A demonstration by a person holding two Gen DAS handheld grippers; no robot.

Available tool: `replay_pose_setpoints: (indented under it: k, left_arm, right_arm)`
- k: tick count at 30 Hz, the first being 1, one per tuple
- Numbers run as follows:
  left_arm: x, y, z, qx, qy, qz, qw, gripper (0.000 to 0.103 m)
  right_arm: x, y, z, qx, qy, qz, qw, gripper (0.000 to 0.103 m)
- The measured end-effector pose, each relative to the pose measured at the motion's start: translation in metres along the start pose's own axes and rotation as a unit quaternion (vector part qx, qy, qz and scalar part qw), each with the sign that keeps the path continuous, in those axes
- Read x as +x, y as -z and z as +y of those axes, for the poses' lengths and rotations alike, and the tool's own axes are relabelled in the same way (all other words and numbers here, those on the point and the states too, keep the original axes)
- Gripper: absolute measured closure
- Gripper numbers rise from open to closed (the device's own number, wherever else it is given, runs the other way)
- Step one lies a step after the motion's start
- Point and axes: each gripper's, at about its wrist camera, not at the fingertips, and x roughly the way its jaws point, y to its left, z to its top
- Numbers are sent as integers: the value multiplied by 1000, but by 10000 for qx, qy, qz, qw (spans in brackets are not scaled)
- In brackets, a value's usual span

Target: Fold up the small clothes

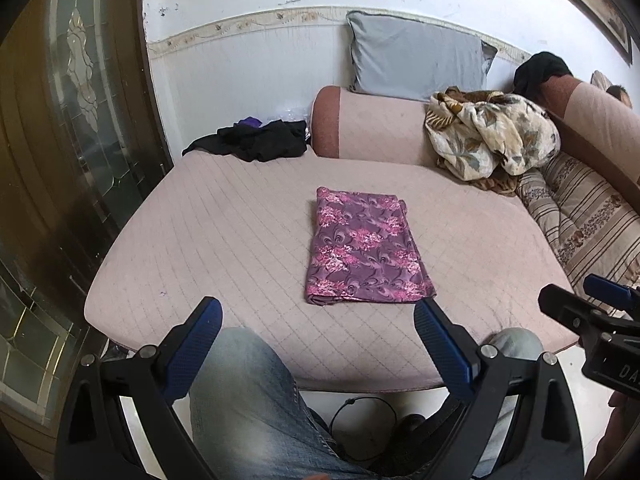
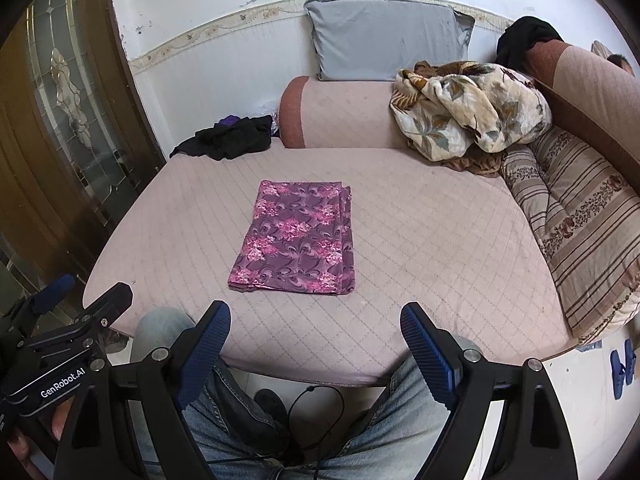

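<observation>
The purple cloth point(image 1: 366, 248) lies flat on the sofa seat point(image 1: 200, 248), straight ahead of both grippers and a little way past their tips. It looks like a neat rectangle with even edges, so I think this piece is folded and set down to rest in the middle, where there is room.

The left gripper point(image 1: 318, 330) is wide open and holds nothing. It hangs over the person's knees, near the front edge of the seat, with the cloth ahead and a bit to its right. The right gripper point(image 2: 316, 336) is wide open too and empty. The cloth sits ahead and a bit to its left. Both are pulled back, I think, because the fold needs no more touching.

Far ahead and to the left of the grippers, a black pile of clothes point(image 1: 256, 140) sits at the back corner of the seat. It may be next to fold. Far ahead to the right, a flowery blanket point(image 1: 492, 140) is bunched up, and a gray pillow point(image 1: 416, 60) leans on the wall. A striped cushion point(image 2: 580, 240) lies at the right side.
</observation>
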Motion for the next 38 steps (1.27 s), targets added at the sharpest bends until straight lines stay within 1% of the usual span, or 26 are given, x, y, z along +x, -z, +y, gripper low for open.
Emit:
replay_pose_setpoints:
  k: [4, 12, 18, 26, 31, 34, 38]
  left_arm:
    - [7, -2, 0, 13, -68, 63, 10000, 7]
    - [22, -4, 2, -6, -188, 192, 9996, 7]
    - [35, -6, 4, -11, -187, 313, 9993, 7]
    - [55, -7, 2, -35, -181, 499, 9986, 7]
    - [69, -13, -1, 55, -198, 580, 9981, 7]
    - [74, -18, -2, 72, -147, 553, 9983, 7]
    - [85, -26, -4, 228, -119, 380, 9989, 7]
  right_arm:
    - [10, -4, -5, 116, -30, 76, 9999, 13]
    - [23, -14, 0, 47, -54, 119, 9999, 13]
    - [33, -19, 0, 81, -44, 183, 9998, 13]
    - [57, -24, -4, 88, -21, 395, 9992, 13]
    - [67, -31, -6, 105, -27, 420, 9991, 13]
    - [75, -36, -6, 80, -25, 437, 9990, 13]
    - [86, -44, -11, 104, -55, 421, 9990, 13]
